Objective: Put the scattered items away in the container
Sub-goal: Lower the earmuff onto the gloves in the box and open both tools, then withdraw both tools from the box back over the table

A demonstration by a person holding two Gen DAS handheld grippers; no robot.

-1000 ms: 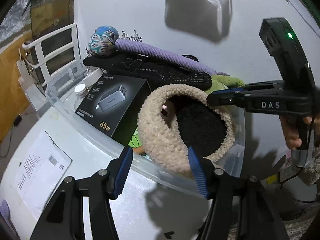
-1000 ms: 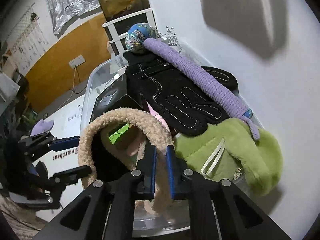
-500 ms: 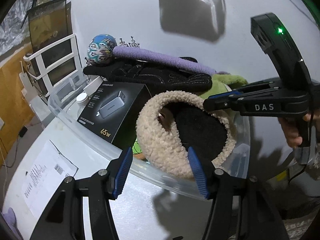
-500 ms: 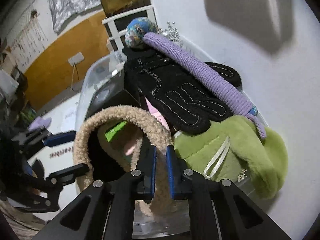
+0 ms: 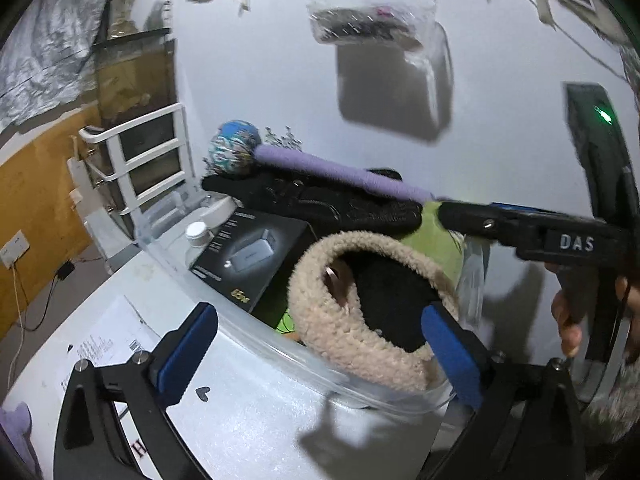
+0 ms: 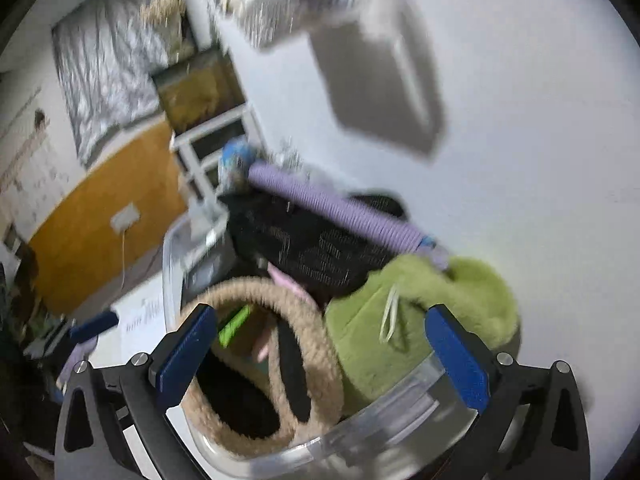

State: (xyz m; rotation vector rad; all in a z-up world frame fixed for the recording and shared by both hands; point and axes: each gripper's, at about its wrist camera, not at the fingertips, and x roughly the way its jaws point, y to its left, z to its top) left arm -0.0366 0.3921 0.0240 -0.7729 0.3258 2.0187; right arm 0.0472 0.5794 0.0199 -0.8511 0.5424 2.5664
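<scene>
A beige fleecy earmuff band [image 5: 340,332] rests in the clear container [image 5: 240,322], leaning on its near rim. My left gripper [image 5: 318,346] hangs just above that rim. Its jaws are opening, stand wide, and the band lies between them untouched. My right gripper [image 6: 320,344] is likewise opening wide over the band [image 6: 308,360], with its pads clear of it. It shows in the left wrist view as a black arm [image 5: 464,214]. Also in the container lie a black glove [image 5: 320,200], a purple rope [image 5: 340,170], a green plush slipper [image 6: 404,320] and a black charger box [image 5: 256,252].
A patterned ball [image 5: 234,148] sits at the container's far end. A printed sheet [image 5: 100,344] lies on the white table, left of my left gripper. A white rack [image 5: 140,160] stands at the left. A hand [image 5: 568,320] holds the right gripper. A clear bag [image 5: 372,24] hangs on the wall.
The right gripper, shut on the fleecy band before, has let go, its jaws now wide. The left jaws have widened too. Both grippers have lifted and tilted upward a little.
</scene>
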